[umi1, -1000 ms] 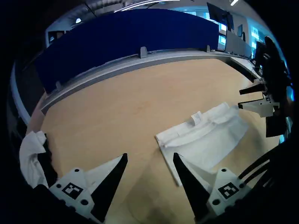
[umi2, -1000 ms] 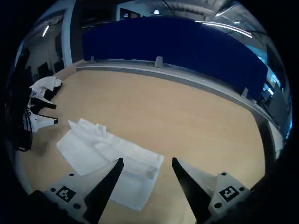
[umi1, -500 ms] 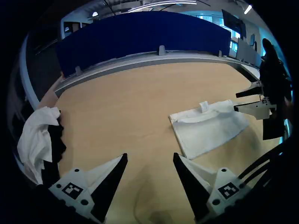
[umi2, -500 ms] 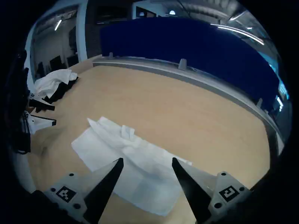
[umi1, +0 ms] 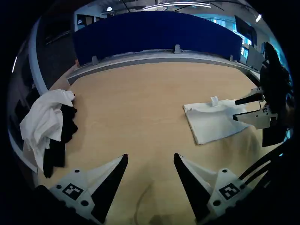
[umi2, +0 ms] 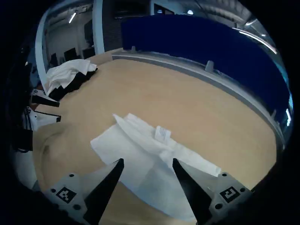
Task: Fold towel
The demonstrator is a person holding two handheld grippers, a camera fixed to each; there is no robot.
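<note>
Right gripper view: white towel point(umi2: 123, 144) flat on the wooden table point(umi2: 157, 93), under the right gripper point(umi2: 147, 160), gaping and empty; left gripper point(umi1: 150, 155) likewise. Light, limp cloth, probably: pinch 1 corner.

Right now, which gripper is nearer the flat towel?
Right. The right gripper hovers over the towel; the left gripper is well off to its side, over bare table.

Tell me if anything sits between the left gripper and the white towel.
Nothing visible does: only bare table separates the left gripper from the towel. The cloth pile lies off to one side.
</note>
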